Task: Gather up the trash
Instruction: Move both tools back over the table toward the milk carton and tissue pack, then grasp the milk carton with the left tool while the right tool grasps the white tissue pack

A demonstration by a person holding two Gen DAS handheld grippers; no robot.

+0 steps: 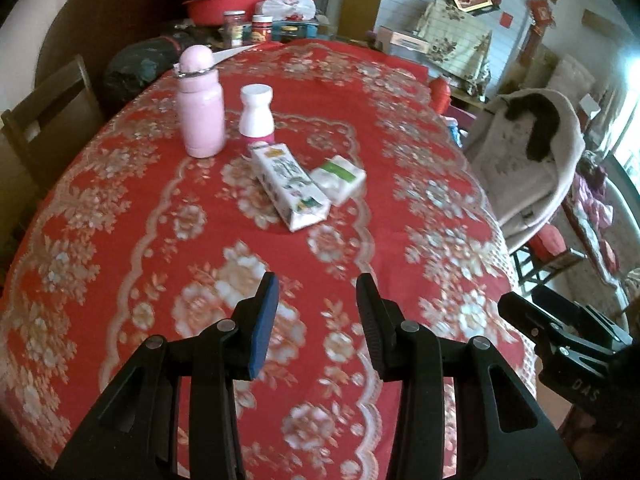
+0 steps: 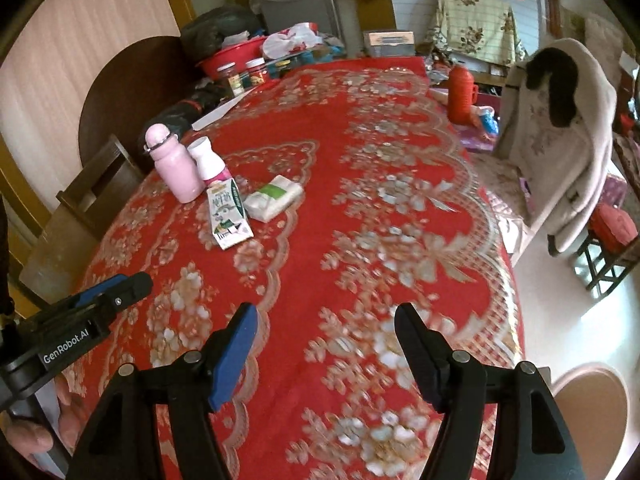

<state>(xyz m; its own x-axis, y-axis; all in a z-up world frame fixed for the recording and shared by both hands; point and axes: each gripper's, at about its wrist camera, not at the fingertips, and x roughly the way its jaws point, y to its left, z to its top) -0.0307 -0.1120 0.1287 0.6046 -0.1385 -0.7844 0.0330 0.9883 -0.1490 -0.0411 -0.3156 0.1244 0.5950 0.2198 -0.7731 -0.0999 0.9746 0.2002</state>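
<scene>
Trash here looks like the flattened milk carton (image 1: 291,189) and the little white-and-green tissue packet (image 1: 339,178), lying touching each other around the middle of the red flowered tablecloth (image 1: 168,240). Right behind them stand a pink flask (image 1: 201,104) and a white-capped drink bottle (image 1: 257,111), the bottle just beside the carton's far end.

We've got both tools hovering over the near side of the table, well short of the pile. Left gripper (image 1: 316,320) has its jaws apart with nothing between them, and the right gripper (image 2: 326,356) is spread wider, also empty. No bin shows in either view.

What could go wrong, we reckon: the carton lies flat, so jaws coming down steeply may just pinch the cloth and drag everything along. Coming in from the near side could also shove the carton into the bottle and tip it into the flask. And the flask probably isn't trash, so grabbing it would be a mistake.
</scene>
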